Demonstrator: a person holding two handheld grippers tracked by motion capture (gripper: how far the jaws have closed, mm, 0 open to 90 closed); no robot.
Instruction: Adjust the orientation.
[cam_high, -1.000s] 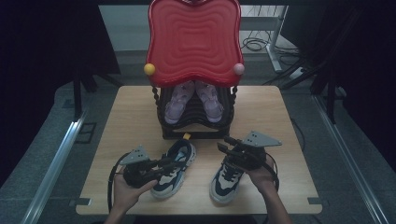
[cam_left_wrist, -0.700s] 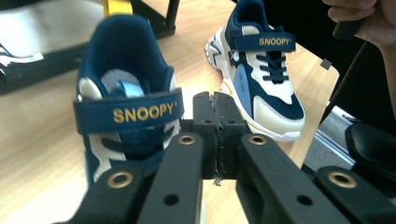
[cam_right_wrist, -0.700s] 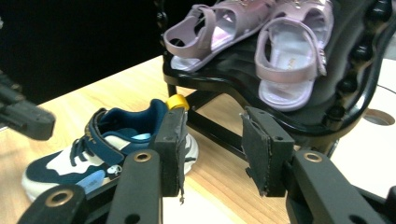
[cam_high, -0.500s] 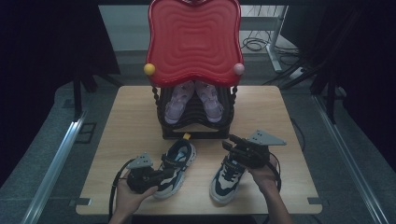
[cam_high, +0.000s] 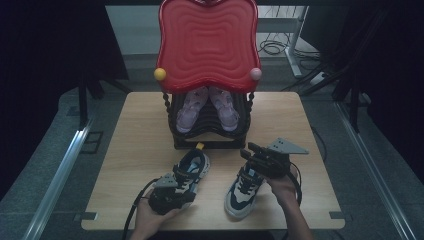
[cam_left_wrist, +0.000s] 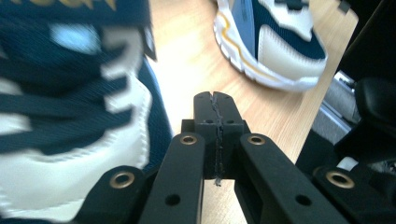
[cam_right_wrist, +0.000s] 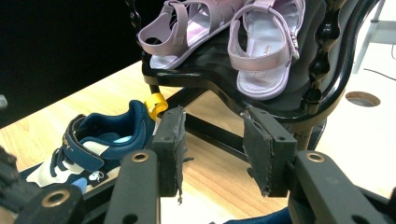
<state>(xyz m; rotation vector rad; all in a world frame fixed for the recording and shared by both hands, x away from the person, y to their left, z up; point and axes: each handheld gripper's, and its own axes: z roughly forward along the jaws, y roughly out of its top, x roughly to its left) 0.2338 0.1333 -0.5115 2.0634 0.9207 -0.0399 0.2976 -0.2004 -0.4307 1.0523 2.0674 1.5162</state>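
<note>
Two navy-and-white sneakers lie on the wooden table (cam_high: 135, 150), heels toward the rack. My left gripper (cam_high: 181, 194) rests low at the toe end of the left sneaker (cam_high: 192, 167). In the left gripper view its jaws (cam_left_wrist: 216, 109) are pressed shut with nothing between them, the left sneaker (cam_left_wrist: 70, 116) is blurred close on the left, and the right sneaker (cam_left_wrist: 275, 42) lies ahead. My right gripper (cam_high: 250, 151) hovers over the heel of the right sneaker (cam_high: 242, 192) and stands open (cam_right_wrist: 212, 149), pointing at the rack; the left sneaker (cam_right_wrist: 98, 140) lies to its left.
A black shoe rack (cam_high: 210, 135) with a red wavy top (cam_high: 207, 42) stands at the table's back middle. A pair of pink sandals (cam_right_wrist: 261, 46) sits on its shelf (cam_right_wrist: 210, 60). Cables trail from both grippers toward the front edge.
My left gripper has slid a little toward the front edge and to the right along the left sneaker. The right gripper has barely moved.
</note>
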